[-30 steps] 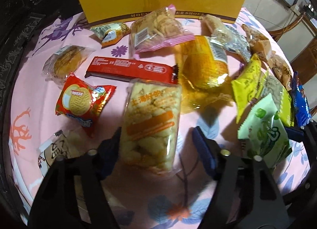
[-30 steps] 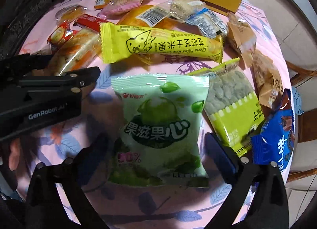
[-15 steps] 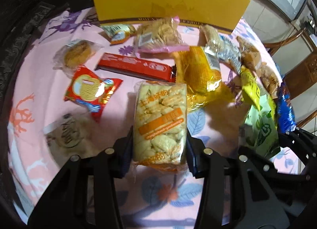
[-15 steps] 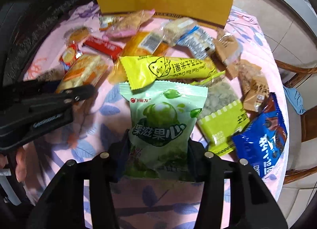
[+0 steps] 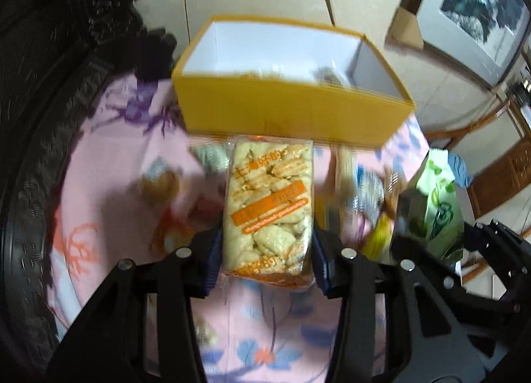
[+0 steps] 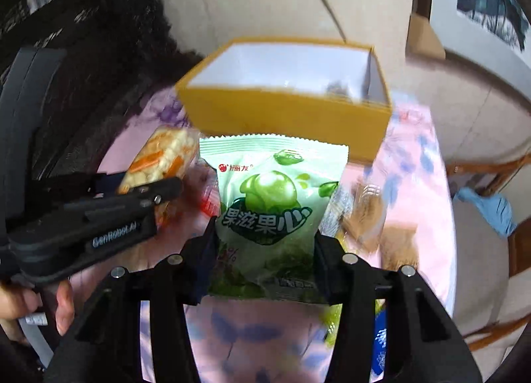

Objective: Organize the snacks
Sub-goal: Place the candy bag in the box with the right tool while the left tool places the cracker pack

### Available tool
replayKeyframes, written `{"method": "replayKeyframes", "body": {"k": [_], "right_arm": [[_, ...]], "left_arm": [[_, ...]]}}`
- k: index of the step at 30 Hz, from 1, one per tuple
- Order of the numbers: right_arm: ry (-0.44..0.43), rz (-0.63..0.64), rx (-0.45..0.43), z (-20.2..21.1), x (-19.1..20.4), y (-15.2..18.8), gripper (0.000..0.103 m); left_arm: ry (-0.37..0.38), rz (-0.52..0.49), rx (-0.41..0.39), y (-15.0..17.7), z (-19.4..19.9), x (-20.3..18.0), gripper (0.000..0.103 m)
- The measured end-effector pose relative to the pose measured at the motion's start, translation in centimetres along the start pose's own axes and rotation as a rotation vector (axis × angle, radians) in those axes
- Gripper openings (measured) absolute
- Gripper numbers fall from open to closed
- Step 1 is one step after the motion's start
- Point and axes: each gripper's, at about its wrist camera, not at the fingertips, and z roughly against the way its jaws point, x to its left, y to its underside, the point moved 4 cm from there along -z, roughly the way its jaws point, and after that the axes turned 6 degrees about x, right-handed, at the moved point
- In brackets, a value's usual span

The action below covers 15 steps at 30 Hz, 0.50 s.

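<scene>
My left gripper point(image 5: 265, 260) is shut on a clear packet of pale biscuits with an orange label point(image 5: 268, 207), held up off the table. My right gripper point(image 6: 264, 257) is shut on a light green fruit-jelly bag point(image 6: 272, 204), also lifted. An open yellow box point(image 5: 288, 111) with a white inside stands beyond both, at the far side of the table; something small lies in its right end. From the right wrist view the left gripper point(image 6: 99, 220) and its biscuit packet point(image 6: 159, 157) hang to the left. The green bag point(image 5: 434, 204) shows at the right of the left wrist view.
Several more snack packets lie blurred on the pink flowered tablecloth point(image 5: 109, 190) under the grippers. A blue packet point(image 6: 380, 346) lies near the right edge. A dark carved chair back point(image 5: 49, 84) stands at the left, wooden chairs point(image 6: 491, 177) at the right. A hand point(image 6: 63, 303) holds the left gripper.
Both grippers closed on their packets, the left on the biscuits and the right on the green bag, then rose off the table. The yellow box's open top has come into view.
</scene>
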Motion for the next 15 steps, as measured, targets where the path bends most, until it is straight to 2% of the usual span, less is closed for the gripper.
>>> {"method": "replayKeyframes", "body": {"k": [8, 15], "right_arm": [[0.029, -0.092, -0.071, -0.5, -4.0, -10.7, 0.051], [0.036, -0.096, -0.102, -0.4, -4.5, -14.8, 0.051]], "left_arm": [[-0.022, -0.011, -0.083, -10.1, 0.1, -0.7, 0.046], [-0.028, -0.012, -0.113, -14.1, -0.2, -0.6, 0.046]]}}
